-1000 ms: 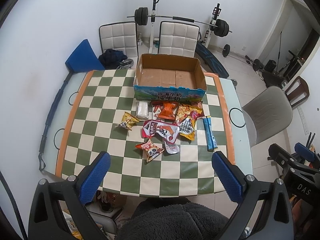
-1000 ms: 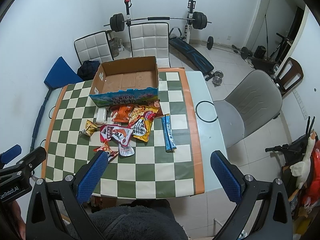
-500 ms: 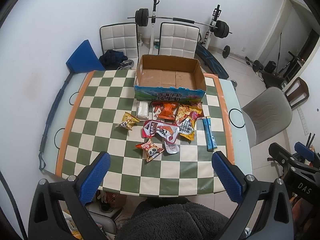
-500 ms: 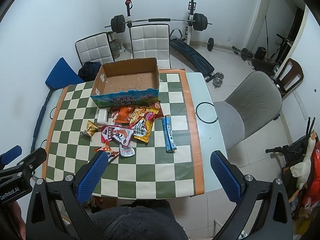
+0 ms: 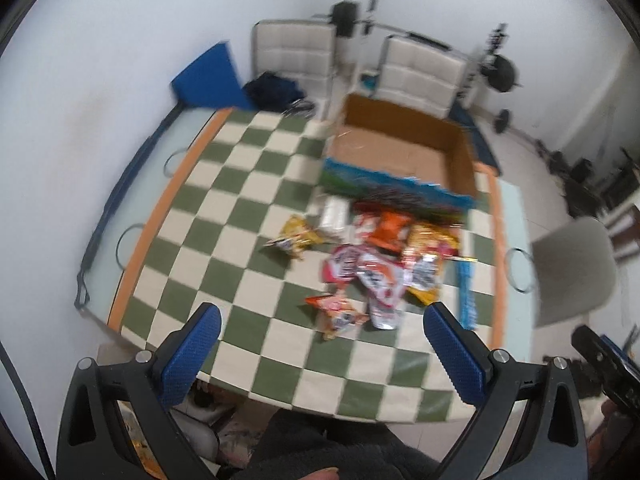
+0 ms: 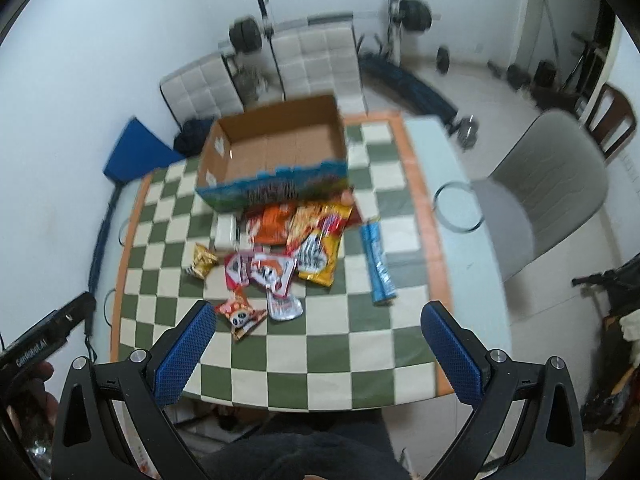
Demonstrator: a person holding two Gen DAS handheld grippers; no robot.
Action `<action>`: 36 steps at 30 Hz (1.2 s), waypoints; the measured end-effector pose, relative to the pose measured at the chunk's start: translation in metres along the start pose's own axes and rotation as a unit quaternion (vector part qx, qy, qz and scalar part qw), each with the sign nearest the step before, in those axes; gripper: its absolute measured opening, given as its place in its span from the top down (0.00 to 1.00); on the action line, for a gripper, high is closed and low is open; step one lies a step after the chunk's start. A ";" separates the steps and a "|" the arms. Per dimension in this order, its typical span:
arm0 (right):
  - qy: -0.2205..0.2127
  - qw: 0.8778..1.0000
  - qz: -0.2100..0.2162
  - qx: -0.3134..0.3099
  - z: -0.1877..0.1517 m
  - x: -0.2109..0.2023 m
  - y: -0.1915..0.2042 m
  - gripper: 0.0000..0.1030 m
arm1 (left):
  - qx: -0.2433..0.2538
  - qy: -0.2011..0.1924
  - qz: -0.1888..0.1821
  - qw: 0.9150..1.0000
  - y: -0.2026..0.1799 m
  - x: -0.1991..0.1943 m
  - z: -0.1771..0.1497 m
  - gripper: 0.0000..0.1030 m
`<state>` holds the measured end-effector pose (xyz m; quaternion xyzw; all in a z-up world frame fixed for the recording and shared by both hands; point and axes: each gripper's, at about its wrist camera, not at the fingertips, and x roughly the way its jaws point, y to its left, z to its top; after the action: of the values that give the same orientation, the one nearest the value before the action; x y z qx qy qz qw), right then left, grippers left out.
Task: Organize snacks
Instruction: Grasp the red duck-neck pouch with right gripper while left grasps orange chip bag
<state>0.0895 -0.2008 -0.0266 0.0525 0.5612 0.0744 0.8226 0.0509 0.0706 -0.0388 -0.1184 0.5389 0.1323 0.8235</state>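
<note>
An open cardboard box (image 5: 400, 156) (image 6: 276, 148) with a blue printed front stands at the far middle of the green-and-cream checkered table (image 5: 240, 216) (image 6: 320, 344). Several snack packets lie in a heap before it: a red packet (image 5: 360, 272) (image 6: 260, 272), an orange one (image 6: 272, 224), a yellow one (image 6: 324, 240), a small gold one (image 5: 296, 236) (image 6: 202, 260), a panda packet (image 5: 340, 316) (image 6: 240, 314), a blue stick pack (image 5: 466, 292) (image 6: 378, 264). My left gripper (image 5: 320, 356) and right gripper (image 6: 316, 354) are open and empty, held above the table's near edge.
Two white padded chairs (image 6: 316, 60) and a barbell rack (image 6: 332, 20) stand behind the table. A grey chair (image 6: 540, 196) is at the right. A blue cushion (image 5: 212, 80) leans at the back left. The person's dark lap (image 5: 340, 448) is below.
Both grippers have moved forward and lower toward the table, so the snacks look larger. The left view has swung right. Nothing on the table has moved.
</note>
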 end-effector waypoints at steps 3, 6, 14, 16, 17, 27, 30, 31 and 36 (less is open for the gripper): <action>0.041 0.999 0.001 -0.024 0.006 0.066 0.008 0.00 | 0.002 0.036 0.027 0.999 0.012 0.052 0.002 0.00; 0.077 0.994 -0.014 -0.078 0.008 0.133 0.023 0.00 | -0.001 0.077 0.039 0.996 0.023 0.097 -0.006 0.00; 0.124 0.954 -0.030 -0.273 0.013 0.268 0.089 0.00 | -0.117 0.181 0.007 0.976 0.047 0.187 -0.034 0.00; 0.129 0.935 -0.027 -0.328 0.014 0.294 0.108 0.00 | -0.148 0.195 -0.001 0.969 0.049 0.203 -0.038 0.00; 0.132 0.926 -0.025 -0.353 0.014 0.303 0.116 0.00 | -0.165 0.200 -0.001 0.966 0.049 0.209 -0.041 0.00; 0.194 0.837 -0.020 -0.511 0.000 0.400 0.169 0.13 | -0.266 0.226 0.011 0.937 0.057 0.244 -0.059 0.01; 0.213 0.830 -0.012 -0.516 0.000 0.420 0.175 0.17 | -0.277 0.225 0.019 0.934 0.059 0.247 -0.063 0.01; 0.219 0.828 -0.009 -0.515 0.000 0.425 0.177 0.18 | -0.280 0.225 0.020 0.933 0.059 0.247 -0.064 0.01; 0.249 0.827 0.000 -0.504 0.000 0.455 0.184 0.33 | -0.289 0.227 0.011 0.930 0.059 0.248 -0.067 0.01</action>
<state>0.2407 0.0626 -0.4118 -0.3897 0.6318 0.3575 0.5667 0.0679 0.1256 -0.2959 -0.3716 0.6510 0.2611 0.6082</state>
